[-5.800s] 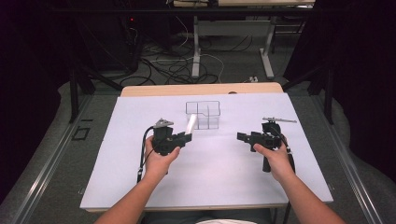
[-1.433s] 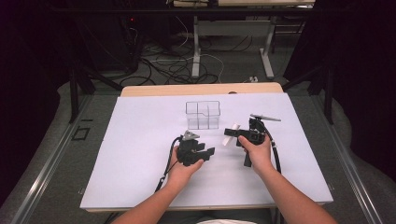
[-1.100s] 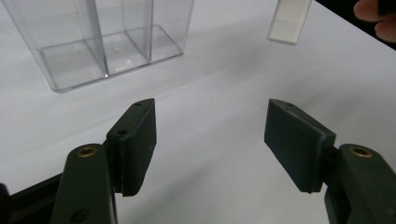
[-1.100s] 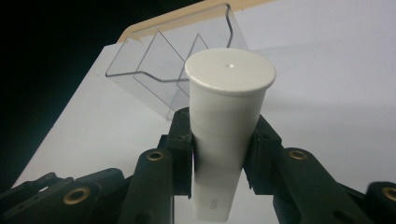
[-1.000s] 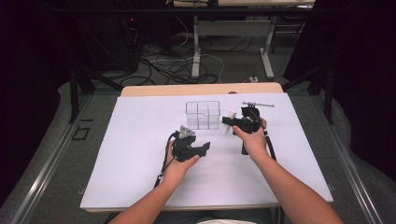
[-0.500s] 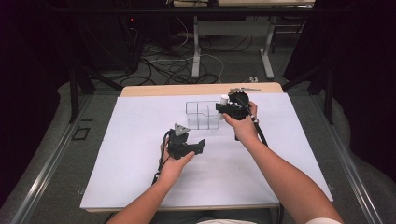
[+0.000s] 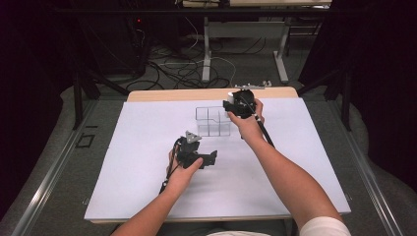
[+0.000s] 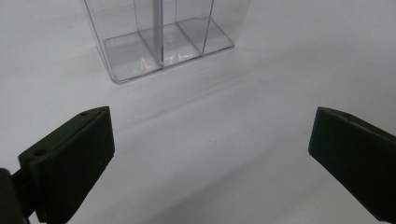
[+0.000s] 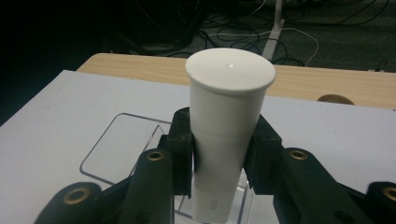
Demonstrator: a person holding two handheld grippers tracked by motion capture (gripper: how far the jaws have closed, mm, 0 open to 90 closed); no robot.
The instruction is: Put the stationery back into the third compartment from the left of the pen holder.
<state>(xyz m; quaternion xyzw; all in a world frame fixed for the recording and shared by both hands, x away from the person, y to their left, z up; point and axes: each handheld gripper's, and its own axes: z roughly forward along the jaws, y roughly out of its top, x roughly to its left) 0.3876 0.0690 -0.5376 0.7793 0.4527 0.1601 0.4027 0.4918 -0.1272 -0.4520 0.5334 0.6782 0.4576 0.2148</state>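
A white tube with a flat cap (image 9: 229, 121) stands upright between the jaws of my right gripper (image 9: 219, 156), which is shut on it. In the high view that gripper (image 7: 230, 104) hovers over the far right corner of a clear box with compartments (image 7: 212, 122), the tube (image 7: 230, 96) sticking up from it. Under the tube, the box's rim (image 9: 116, 140) is in sight. My left gripper (image 7: 212, 160) rests low on the sheet in front of the box, open. Its jaws stand wide apart (image 8: 210, 158), nothing between them, facing the box (image 8: 163, 42).
A white sheet (image 7: 305, 162) covers the table. A strip of bare wood (image 7: 187, 94) runs along the far edge. Beyond it lie floor cables (image 7: 192, 69) and desk legs (image 7: 206, 49). Bare sheet stretches left and right of the box.
The white tube, first at my left gripper, has passed to my right gripper. The right gripper has carried it away from me and to the left, up over the box. The left gripper barely moved.
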